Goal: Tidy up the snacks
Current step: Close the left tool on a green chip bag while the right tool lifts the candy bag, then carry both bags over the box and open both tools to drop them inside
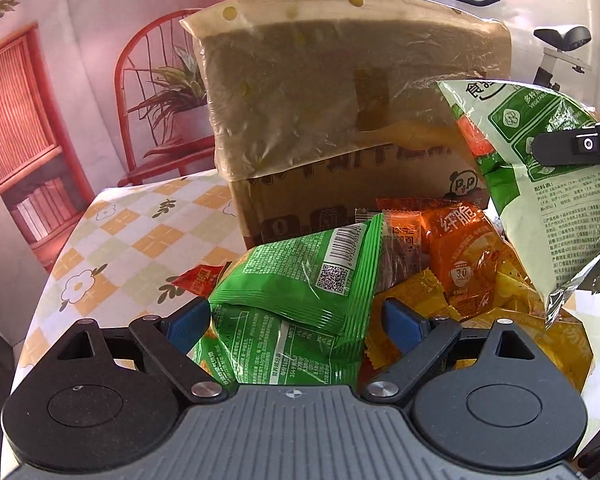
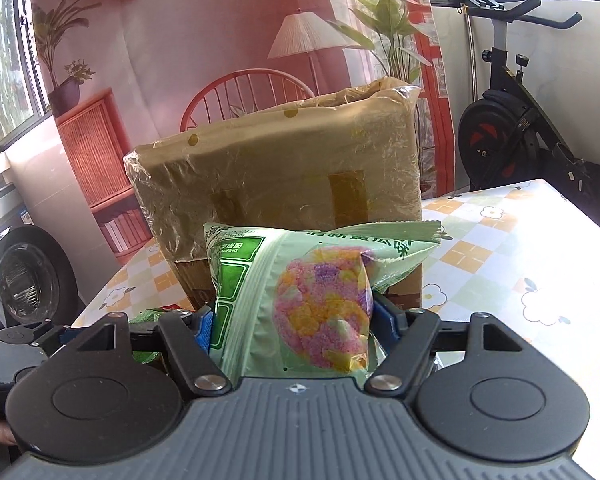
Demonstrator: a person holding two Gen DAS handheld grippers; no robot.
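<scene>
Box (image 2: 284, 184) base hidden by pale-green bag (image 2: 300, 300), clamped in right fingers (image 2: 384, 316); left fingers (image 1: 404, 324) spread around green packet (image 1: 300, 300).

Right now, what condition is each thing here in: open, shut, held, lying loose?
Left gripper: open around a bright green snack bag, not clamped.
Right gripper: shut on the pale green snack bag, held in the air.
Cardboard box: upright, plastic-wrapped on top, taped shut.
Orange snack packets: lying loose in the pile.
Table: covered by a checked flower cloth.
</scene>
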